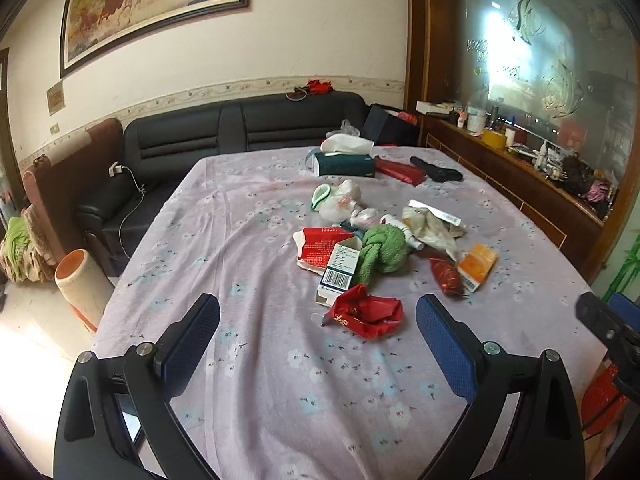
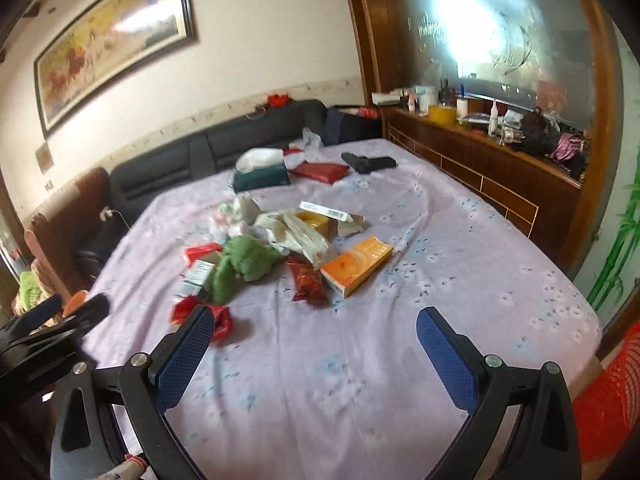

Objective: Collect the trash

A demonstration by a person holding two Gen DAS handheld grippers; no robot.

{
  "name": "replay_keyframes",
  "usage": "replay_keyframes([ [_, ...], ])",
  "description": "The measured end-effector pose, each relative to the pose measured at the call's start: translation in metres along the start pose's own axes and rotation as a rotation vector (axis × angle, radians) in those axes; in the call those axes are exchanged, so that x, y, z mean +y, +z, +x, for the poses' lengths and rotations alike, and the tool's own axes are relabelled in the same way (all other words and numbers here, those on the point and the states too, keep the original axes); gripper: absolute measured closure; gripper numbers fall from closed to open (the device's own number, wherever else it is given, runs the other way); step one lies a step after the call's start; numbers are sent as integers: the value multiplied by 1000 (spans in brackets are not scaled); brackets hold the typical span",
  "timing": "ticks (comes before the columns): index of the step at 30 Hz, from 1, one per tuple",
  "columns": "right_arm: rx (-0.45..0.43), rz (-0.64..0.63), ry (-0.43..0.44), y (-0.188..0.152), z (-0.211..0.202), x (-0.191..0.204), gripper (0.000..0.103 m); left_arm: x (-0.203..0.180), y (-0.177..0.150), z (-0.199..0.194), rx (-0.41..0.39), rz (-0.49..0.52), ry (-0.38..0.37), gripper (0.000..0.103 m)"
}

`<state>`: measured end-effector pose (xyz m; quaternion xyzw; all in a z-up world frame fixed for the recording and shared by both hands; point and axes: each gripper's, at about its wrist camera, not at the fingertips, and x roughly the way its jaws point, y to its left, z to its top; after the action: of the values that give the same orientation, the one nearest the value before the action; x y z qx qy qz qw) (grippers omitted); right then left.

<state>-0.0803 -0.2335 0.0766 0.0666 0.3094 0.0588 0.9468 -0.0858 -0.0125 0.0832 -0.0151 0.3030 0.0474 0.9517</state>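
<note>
A heap of trash lies mid-table on the lilac floral cloth (image 1: 256, 360): a crumpled red wrapper (image 1: 366, 312), a white barcode box (image 1: 338, 272), a knotted green cloth (image 1: 380, 254), a dark red snack packet (image 1: 446, 276), an orange box (image 1: 478, 266) and white plastic bags (image 1: 340, 198). My left gripper (image 1: 318, 316) hovers open just short of the red wrapper, holding nothing. In the right wrist view my right gripper (image 2: 316, 330) is open and empty, nearer than the orange box (image 2: 356, 266), the snack packet (image 2: 308, 284) and the green cloth (image 2: 244, 262).
A green tissue box (image 1: 346, 164), a red pouch (image 1: 400, 170) and a black object (image 1: 438, 170) lie at the table's far end. A black sofa (image 1: 192, 140) is behind, a cluttered wooden sideboard (image 1: 520, 184) to the right. A red mesh basket (image 2: 608, 408) stands off the right edge, an orange-rimmed bin (image 1: 78, 284) on the floor at left.
</note>
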Motion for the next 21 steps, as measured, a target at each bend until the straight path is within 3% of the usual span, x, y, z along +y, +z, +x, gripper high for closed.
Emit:
replay_keyframes([
  [11, -177, 28, -27, -9, -86, 13, 1, 1, 3, -60, -71, 11, -22, 5],
  [21, -219, 32, -23, -15, -110, 11, 0, -2, 1, -75, -88, 18, -11, 5],
])
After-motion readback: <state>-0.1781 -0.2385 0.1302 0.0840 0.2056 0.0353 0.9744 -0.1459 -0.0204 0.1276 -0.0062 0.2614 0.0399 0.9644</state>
